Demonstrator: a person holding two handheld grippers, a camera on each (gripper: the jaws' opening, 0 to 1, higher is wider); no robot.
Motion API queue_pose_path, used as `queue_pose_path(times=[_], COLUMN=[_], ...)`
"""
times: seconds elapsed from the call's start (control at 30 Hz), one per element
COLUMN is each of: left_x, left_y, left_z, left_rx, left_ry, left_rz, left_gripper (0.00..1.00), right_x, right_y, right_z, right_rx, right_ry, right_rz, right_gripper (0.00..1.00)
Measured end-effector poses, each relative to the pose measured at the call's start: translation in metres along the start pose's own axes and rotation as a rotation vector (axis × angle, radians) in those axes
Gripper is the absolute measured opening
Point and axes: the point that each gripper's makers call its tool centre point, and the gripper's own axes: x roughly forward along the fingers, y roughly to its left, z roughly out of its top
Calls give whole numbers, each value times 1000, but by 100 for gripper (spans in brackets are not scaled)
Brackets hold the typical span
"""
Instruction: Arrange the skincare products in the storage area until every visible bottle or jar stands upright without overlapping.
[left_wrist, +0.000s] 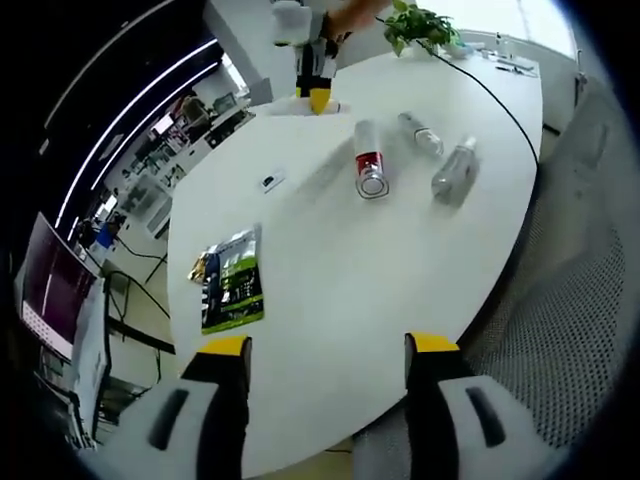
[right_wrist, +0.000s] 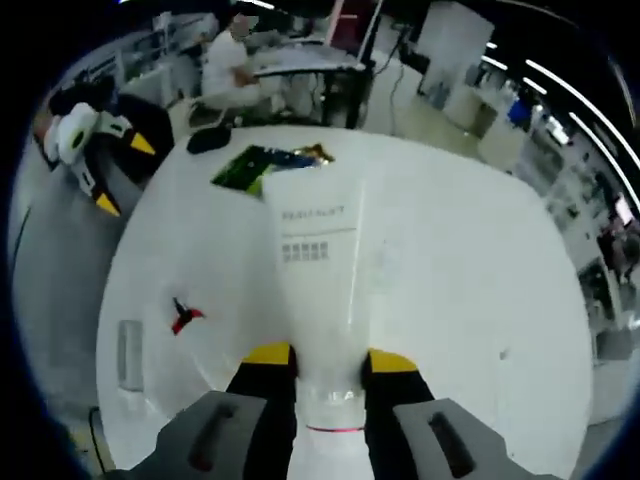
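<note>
A white tube (right_wrist: 318, 290) was held near its cap by the right gripper (right_wrist: 320, 360); soft and squeezable, it was best gripped there. The left gripper (left_wrist: 328, 345) was open, with three bottles lying at one o'clock on the bench (left_wrist: 340, 270).

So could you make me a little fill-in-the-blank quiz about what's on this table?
1. The right gripper is shut on a white ____.
2. The bottles on the table are lying ____, not upright.
3. The left gripper holds nothing; its jaws are ____.
4. The bottle with the ____ label lies nearest the green packet.

Missing words: tube; down; open; red
</note>
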Motion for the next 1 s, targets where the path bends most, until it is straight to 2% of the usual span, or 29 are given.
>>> queue_pose_path(times=[0.03, 0.13, 0.17, 0.27, 0.4, 0.57, 0.73, 0.83, 0.93, 1.0], left_x=[-1, -7, -9, -10, -8, -8, -16, -18, -18, -23], left_y=[0, 1, 3, 3, 1, -3, -12, -13, -15, -19], left_z=[3, 22, 25, 26, 24, 25, 41, 44, 47, 54], left_rx=[-11, -80, -92, -100, -77, -85, -134, -119, -148, -158], left_ry=[-14, -124, -144, -155, -140, -146, -228, -247, -252, -292], left_rz=[-4, -6, 1, 1, -4, -21, -65, -66, -82, -97], left_gripper=[63, 62, 61, 60, 59, 57, 60, 60, 63, 65], right_x=[-2, -15, -19, -32, -48, -64, -72, -75, -78, -78], right_y=[-2, 7, 8, 14, 25, 54, 89, 108, 131, 143], right_z=[1, 11, 13, 21, 34, 48, 51, 50, 48, 44], right_rx=[11, 40, 41, 78, 135, 218, 212, 217, 245, 264], right_ry=[-15, -74, -87, -139, -231, -330, -355, -370, -400, -411], right_rz=[-8, -25, -37, -63, -73, -67, -81, -79, -71, -71], right_gripper=[19, 19, 19, 19, 20, 20, 20, 20, 21, 21])
